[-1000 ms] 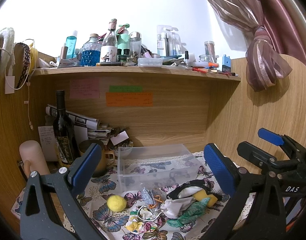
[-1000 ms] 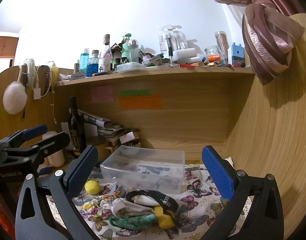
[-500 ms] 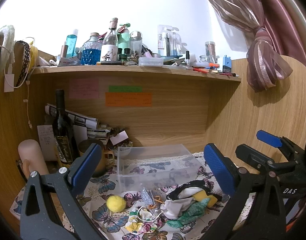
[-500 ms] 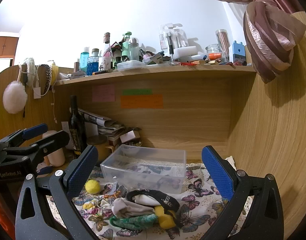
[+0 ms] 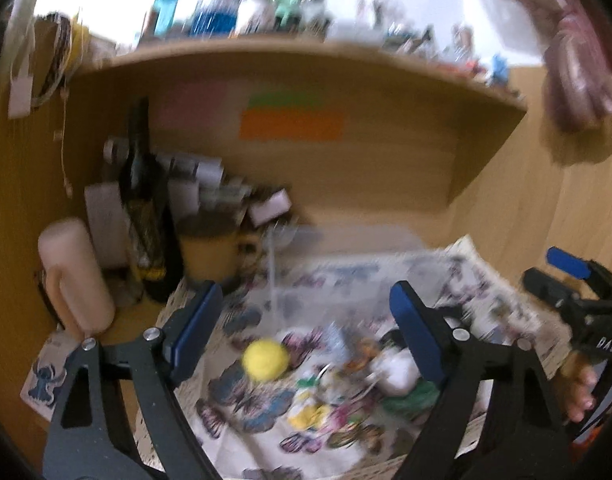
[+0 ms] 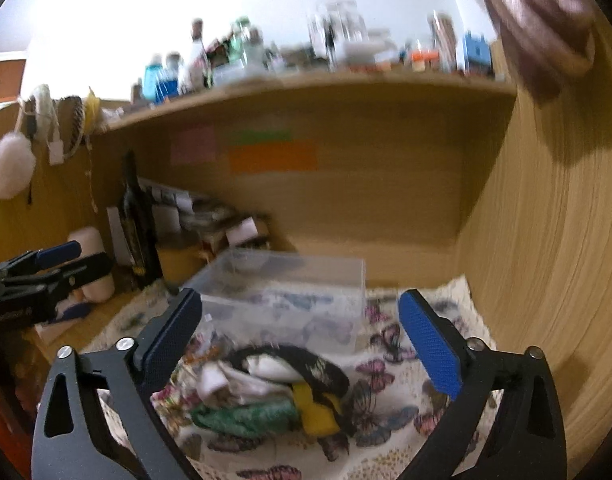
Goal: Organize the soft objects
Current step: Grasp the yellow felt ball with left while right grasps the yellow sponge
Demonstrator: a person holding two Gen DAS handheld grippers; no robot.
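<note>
Here both grippers [image 5: 306, 328] [image 6: 301, 336] gape empty over butterfly cloth [image 6: 390, 344], seemingly a blurred wooden alcove [image 6: 386, 200].

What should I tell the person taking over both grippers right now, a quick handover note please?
Left gripper: open, empty, above the yellow pom-pom ball on the butterfly cloth.
Right gripper: open, empty, above the heap of soft things: white cloth, black band, green fabric, yellow piece.
The clear plastic box stands just behind the heap; the blur hides whether anything soft is in it.
Done: nothing visibly sorted yet; ball and heap lie on the cloth.
Left: probably pick up the ball and each heap item and put them in the box.
Both views are motion-blurred.
</note>
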